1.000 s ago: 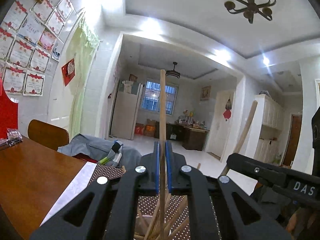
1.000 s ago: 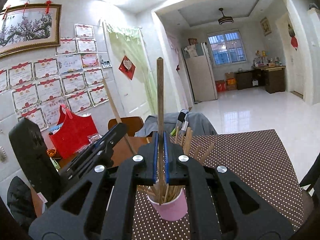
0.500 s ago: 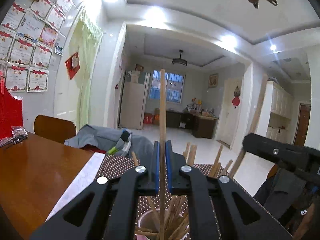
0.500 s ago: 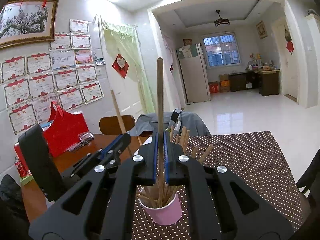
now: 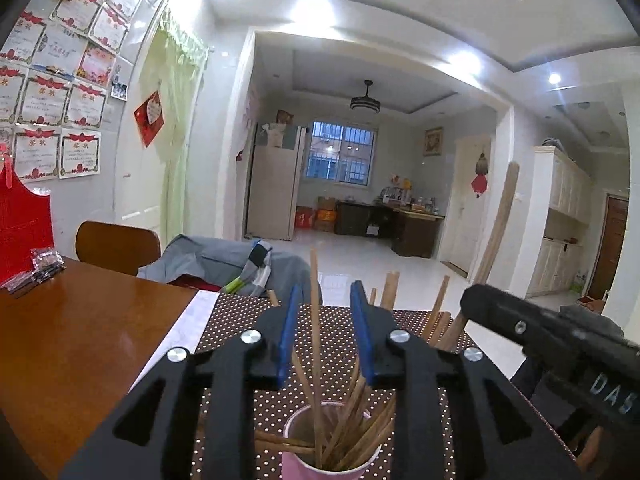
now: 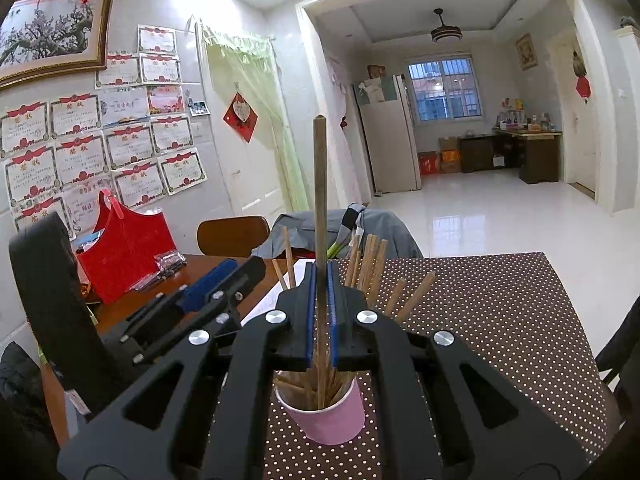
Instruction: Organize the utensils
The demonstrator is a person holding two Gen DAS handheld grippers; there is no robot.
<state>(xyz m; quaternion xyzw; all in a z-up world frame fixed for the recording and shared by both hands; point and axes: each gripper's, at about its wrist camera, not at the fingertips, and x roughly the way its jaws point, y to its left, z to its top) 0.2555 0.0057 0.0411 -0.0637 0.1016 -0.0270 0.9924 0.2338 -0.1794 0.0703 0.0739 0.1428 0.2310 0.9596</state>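
Observation:
A pink cup (image 5: 298,462) (image 6: 332,418) holds several wooden chopsticks and stands on a brown dotted mat (image 6: 480,320). My left gripper (image 5: 324,300) is open right above the cup; one chopstick (image 5: 316,320) stands loose between its blue pads, its lower end in the cup. My right gripper (image 6: 320,276) is shut on another chopstick (image 6: 320,184), held upright with its lower end in the cup. The right gripper's chopstick also shows in the left wrist view (image 5: 498,224), and the left gripper shows in the right wrist view (image 6: 216,284).
The brown wooden table (image 5: 72,340) carries a red bag (image 6: 124,248) and small packets (image 5: 38,266) at the left. A wooden chair (image 5: 116,244) and a chair draped with grey clothes (image 5: 224,264) stand behind the table.
My left gripper has opened and let go of its chopstick, which dropped into the cup. Both grippers have come lower over the cup. The right gripper stays shut on its chopstick.

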